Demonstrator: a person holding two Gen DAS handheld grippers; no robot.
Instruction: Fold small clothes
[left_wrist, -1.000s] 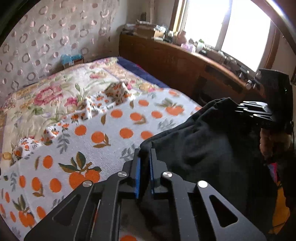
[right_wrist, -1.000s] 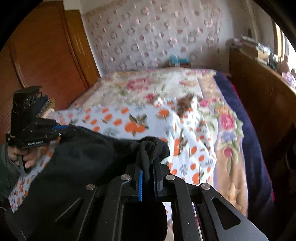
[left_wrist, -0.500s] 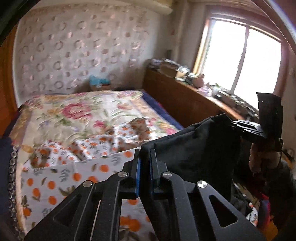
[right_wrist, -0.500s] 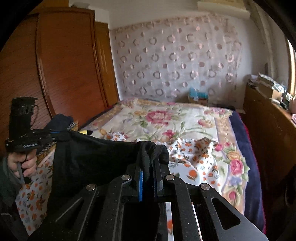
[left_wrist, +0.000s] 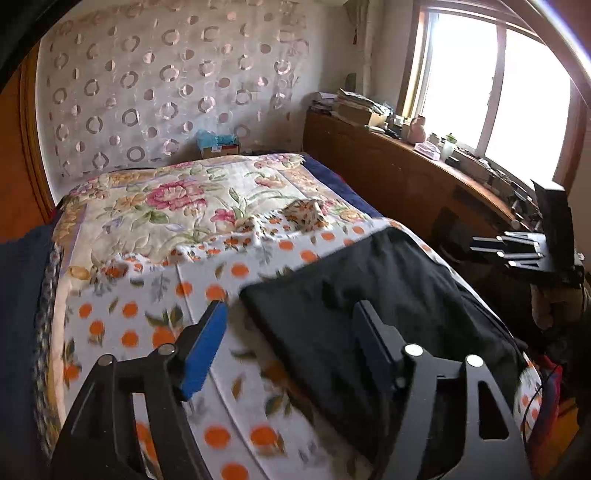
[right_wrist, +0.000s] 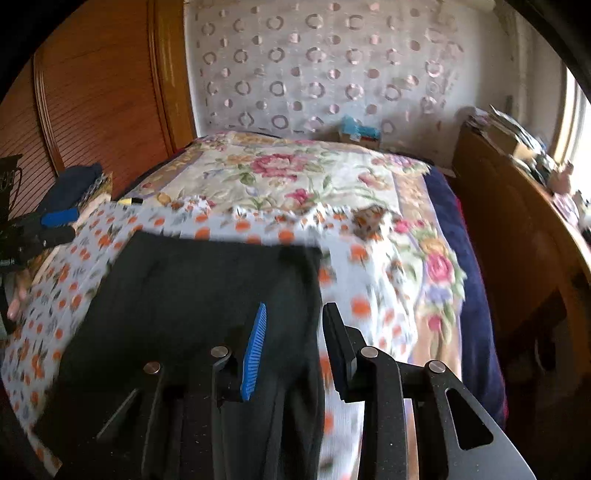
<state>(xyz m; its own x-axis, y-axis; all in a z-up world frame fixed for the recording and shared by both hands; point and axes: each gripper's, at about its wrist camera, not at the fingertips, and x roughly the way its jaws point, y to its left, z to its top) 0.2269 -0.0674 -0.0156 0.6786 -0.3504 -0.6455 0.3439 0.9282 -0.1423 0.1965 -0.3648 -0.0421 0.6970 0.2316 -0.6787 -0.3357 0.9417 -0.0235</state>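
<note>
A black garment (left_wrist: 373, 295) lies spread flat on the orange-dotted cloth (left_wrist: 155, 295) on the bed; it also shows in the right wrist view (right_wrist: 199, 295). My left gripper (left_wrist: 288, 314) is open above the garment's near left corner, holding nothing. My right gripper (right_wrist: 295, 314) is open over the garment's right edge, holding nothing. Each gripper also shows in the other's view, the right one (left_wrist: 517, 251) at the far right and the left one (right_wrist: 48, 225) at the far left.
The bed carries a floral quilt (left_wrist: 177, 206) beyond the dotted cloth. A wooden headboard shelf (left_wrist: 406, 162) with clutter runs along the right under the window. A wooden wardrobe (right_wrist: 92, 92) stands to the left. A dark blue bundle (right_wrist: 74, 181) lies at the bed's left edge.
Both grippers held the black garment up by its corners; now it lies flat on the bed. Both grippers have opened and let it go.
</note>
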